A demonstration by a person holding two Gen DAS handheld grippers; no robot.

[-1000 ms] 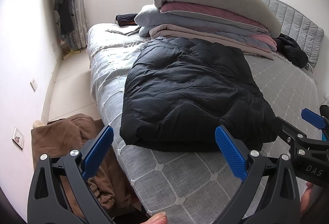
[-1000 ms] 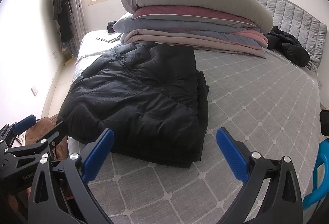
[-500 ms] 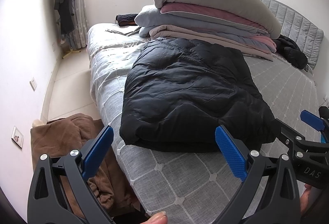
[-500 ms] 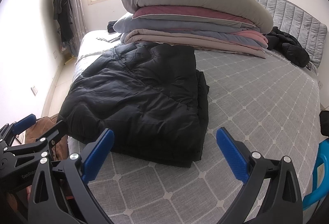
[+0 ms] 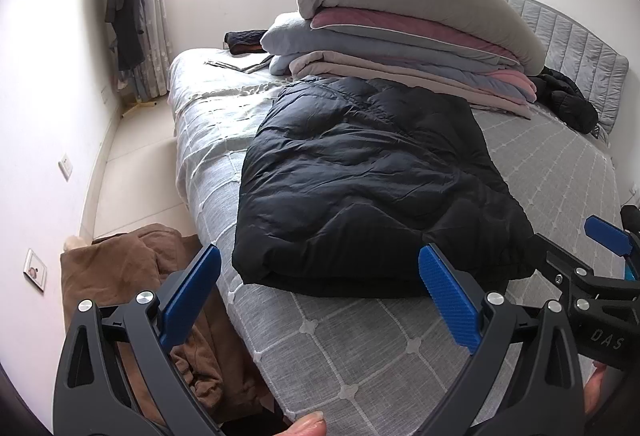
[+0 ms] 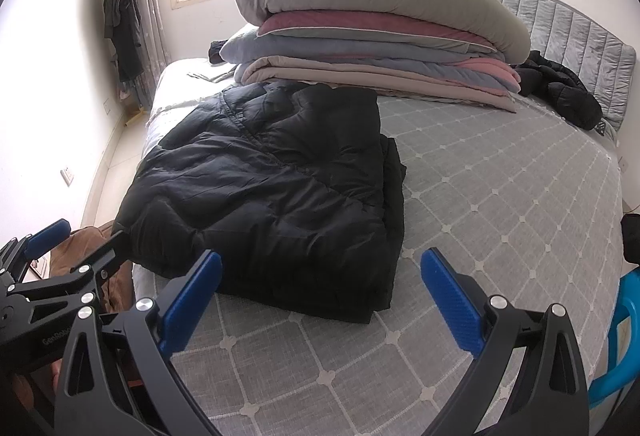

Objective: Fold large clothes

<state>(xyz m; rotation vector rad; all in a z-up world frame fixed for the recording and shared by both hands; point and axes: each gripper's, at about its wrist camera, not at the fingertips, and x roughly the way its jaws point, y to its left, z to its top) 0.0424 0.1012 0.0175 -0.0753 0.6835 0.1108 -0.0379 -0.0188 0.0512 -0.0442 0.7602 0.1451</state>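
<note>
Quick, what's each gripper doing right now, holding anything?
Left gripper: open, holding nothing.
Right gripper: open, holding nothing.

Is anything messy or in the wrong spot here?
Yes. A brown garment lies crumpled on the floor beside the bed, and another black jacket is bunched by the headboard. The black puffer jacket itself lies folded on the bed.

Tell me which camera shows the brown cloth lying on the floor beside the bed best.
The left wrist view: the brown cloth lies heaped in the open beside the bed. In the right wrist view only a sliver shows behind the left gripper.
</note>
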